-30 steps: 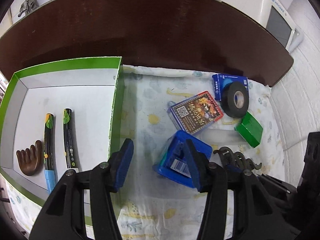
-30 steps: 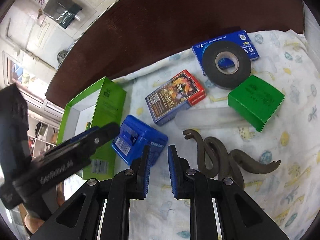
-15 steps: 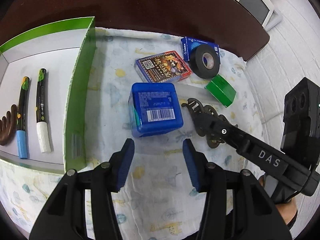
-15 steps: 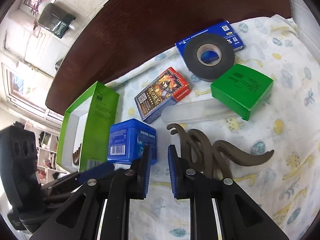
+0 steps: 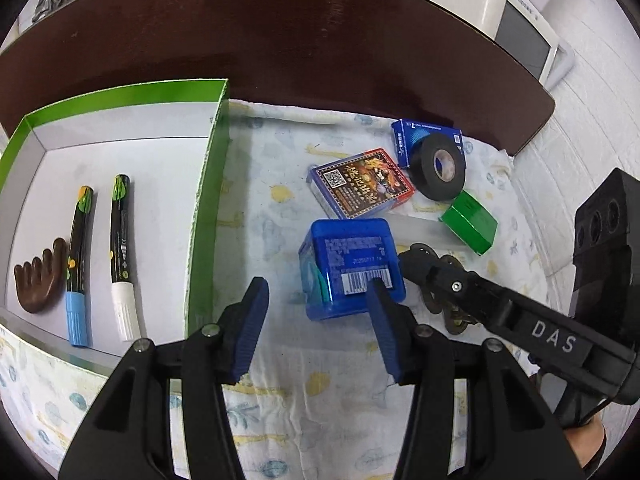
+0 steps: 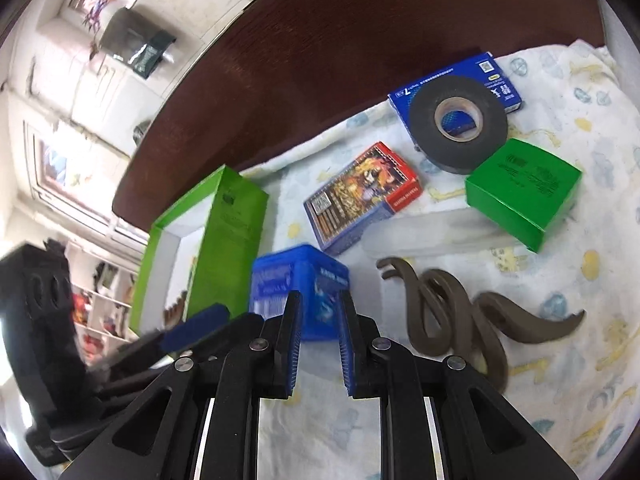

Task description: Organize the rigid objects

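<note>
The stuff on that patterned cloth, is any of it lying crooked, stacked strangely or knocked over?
Two things stand out. The black tape roll leans half on the flat blue box instead of lying flat. The small blue container stands with its barcode side up, as if tipped over. Nothing looks spilled or broken.

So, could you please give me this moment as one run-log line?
left gripper: open, nearing blue plastic box | right gripper: shut, empty | green cardboard tray: two markers, brown hand-shaped piece
</note>
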{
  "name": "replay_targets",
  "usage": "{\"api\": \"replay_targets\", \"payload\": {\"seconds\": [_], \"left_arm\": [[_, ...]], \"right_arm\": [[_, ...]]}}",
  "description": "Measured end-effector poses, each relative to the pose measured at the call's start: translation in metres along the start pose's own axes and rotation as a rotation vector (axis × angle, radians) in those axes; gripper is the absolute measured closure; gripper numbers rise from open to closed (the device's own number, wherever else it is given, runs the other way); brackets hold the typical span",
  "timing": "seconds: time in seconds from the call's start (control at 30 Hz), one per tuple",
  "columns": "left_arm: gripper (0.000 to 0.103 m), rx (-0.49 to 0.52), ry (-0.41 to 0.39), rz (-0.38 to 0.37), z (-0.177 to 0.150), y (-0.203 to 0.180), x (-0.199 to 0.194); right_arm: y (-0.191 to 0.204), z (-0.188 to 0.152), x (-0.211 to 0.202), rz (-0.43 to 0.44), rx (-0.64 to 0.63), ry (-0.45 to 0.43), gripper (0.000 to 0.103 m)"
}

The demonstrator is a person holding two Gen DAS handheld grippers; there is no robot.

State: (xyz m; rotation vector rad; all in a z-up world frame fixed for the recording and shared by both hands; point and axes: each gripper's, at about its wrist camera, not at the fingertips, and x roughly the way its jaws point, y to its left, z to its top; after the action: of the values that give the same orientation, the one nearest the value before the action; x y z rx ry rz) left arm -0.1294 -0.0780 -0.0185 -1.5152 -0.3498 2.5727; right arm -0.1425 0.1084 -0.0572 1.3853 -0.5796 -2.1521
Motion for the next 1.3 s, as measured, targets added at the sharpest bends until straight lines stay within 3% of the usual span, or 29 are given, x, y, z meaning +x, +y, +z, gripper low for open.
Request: {"api": "replay_targets", "payload": {"seconds": [0.07, 0.23, 0.47, 0.7, 0.77, 0.83, 1.03, 1.1, 1.3], "left_arm": [[0.054, 0.01, -0.019, -0.003, -0.005, 0.003, -0.005], [0.053, 0.065, -0.04, -0.008, -0.01, 0.002, -0.004], [0.054, 0.003, -0.018, -0.047, 0.007, 0.004, 0.005], [0.06, 0.026, 0.024, -0.089, 0.01, 0.003, 0.009], [0.061, 0.038, 0.033, -0.104, 0.008, 0.002, 0.007], [0.07, 0.054, 0.043, -0.143, 0.006, -0.002, 0.004], [0.069, 0.038, 0.085, -0.151, 0.003, -0.003, 0.011], [0.065, 0.025, 0.092, -0.152, 0.004, 0.0, 0.013], [0.071, 0.011, 0.094, -0.17, 0.009, 0.0, 0.016]], "right_arm": [[0.0, 0.005, 0.005, 0.008, 0.016, 0.014, 0.084], [0.012, 0.004, 0.001, 0.007, -0.117, 0.001, 0.084], [0.009, 0.01, 0.015, 0.007, -0.046, 0.046, 0.084], [-0.007, 0.009, 0.024, 0.114, 0.059, 0.088, 0.082], [-0.004, 0.008, 0.023, 0.106, 0.047, 0.091, 0.082], [-0.001, 0.008, 0.022, 0.095, 0.037, 0.098, 0.082], [0.002, 0.008, 0.019, 0.059, 0.029, 0.09, 0.078], [0.0, 0.007, 0.018, 0.056, 0.045, 0.1, 0.078], [0.0, 0.01, 0.018, 0.037, 0.019, 0.104, 0.074]]}}
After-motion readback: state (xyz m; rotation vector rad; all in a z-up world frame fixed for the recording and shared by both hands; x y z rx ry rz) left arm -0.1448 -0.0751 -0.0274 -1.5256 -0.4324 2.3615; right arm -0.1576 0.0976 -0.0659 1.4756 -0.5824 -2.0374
